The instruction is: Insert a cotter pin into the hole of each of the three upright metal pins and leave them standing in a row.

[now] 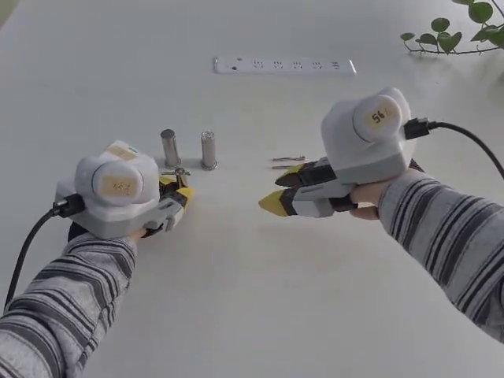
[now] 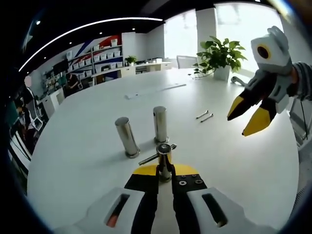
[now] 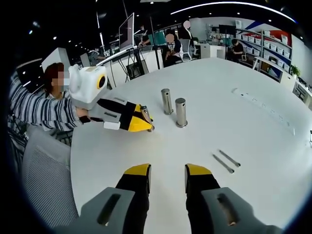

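Now, the left gripper point(image 1: 179, 193) sits low on the white table point(image 1: 252, 299) with its jaws closed on a metal pin point(image 2: 164, 158), holding it upright between the yellow tips. A cotter pin point(image 2: 153, 157) runs crosswise through the hole near that pin's top. At about 12 o'clock from the held pin, the two other pins point(image 1: 170, 147) point(image 1: 208, 150) stand upright side by side, a little apart from each other. Over to the right gripper point(image 1: 272, 191): its jaws are spread apart with nothing between them, tips pointing towards 9 o'clock above the table. Two spare cotter pins point(image 1: 288, 163) lie flat on the table, just beside those tips at about 1 o'clock. Far off at 12 o'clock a power strip point(image 1: 283, 65) lies flat, and a plant point(image 1: 461, 31) peeks in at 2 o'clock.
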A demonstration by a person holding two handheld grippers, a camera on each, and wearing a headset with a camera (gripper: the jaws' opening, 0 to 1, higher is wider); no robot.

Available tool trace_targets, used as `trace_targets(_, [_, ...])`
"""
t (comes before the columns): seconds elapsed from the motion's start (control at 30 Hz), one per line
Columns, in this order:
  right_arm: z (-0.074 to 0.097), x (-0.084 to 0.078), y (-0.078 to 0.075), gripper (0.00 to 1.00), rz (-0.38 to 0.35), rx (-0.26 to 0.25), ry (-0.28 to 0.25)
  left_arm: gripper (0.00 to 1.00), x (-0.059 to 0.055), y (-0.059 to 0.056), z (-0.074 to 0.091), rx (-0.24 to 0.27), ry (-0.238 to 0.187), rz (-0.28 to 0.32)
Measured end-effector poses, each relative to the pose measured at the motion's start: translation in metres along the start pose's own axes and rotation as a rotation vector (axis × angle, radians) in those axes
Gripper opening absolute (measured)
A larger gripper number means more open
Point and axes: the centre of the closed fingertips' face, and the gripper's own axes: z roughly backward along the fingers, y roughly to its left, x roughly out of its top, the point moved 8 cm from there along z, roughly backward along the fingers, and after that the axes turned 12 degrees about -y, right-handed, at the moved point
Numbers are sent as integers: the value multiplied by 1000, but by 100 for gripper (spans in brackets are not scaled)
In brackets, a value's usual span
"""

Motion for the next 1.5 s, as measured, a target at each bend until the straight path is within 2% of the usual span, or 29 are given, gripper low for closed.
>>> trace_targets(0.17, [0, 2, -2, 24, -10, -8, -14, 16, -2, 2, 1, 10, 4, 2])
trace_targets(0.23, [0, 3, -3, 24, -8, -12, -21, 21, -4, 3, 2, 20, 16, 27])
trace_targets(0.43, [-10, 17, -9, 25, -15, -21, -95, 34, -4, 4, 11, 26, 2, 58])
trace_targets(0.7, [-41, 45, -13, 28, 14, -18, -198, 52, 4, 2, 28, 3, -47, 110])
trace_targets(0.77, [-51, 50, -14, 28, 32, -22, -211, 55, 8, 2, 32, 0, -69, 114])
trace_targets(0.9, [-71, 56, -15, 28, 49, -17, -240, 62, 13, 2, 38, -9, -83, 119])
trace_targets(1.03, [-89, 57, -16, 28, 44, -15, -244, 73, 15, -1, 45, -20, -90, 134])
trace_targets(1.2, [-105, 55, -20, 27, 51, -21, -226, 79, 16, -3, 56, -25, -96, 129])
trace_targets(1.3, [-110, 51, -23, 24, 25, -25, -209, 79, 15, -5, 61, -23, -94, 134])
trace_targets(1.5, [-116, 48, -24, 19, 10, -28, -211, 82, 17, -11, 68, -28, -98, 138])
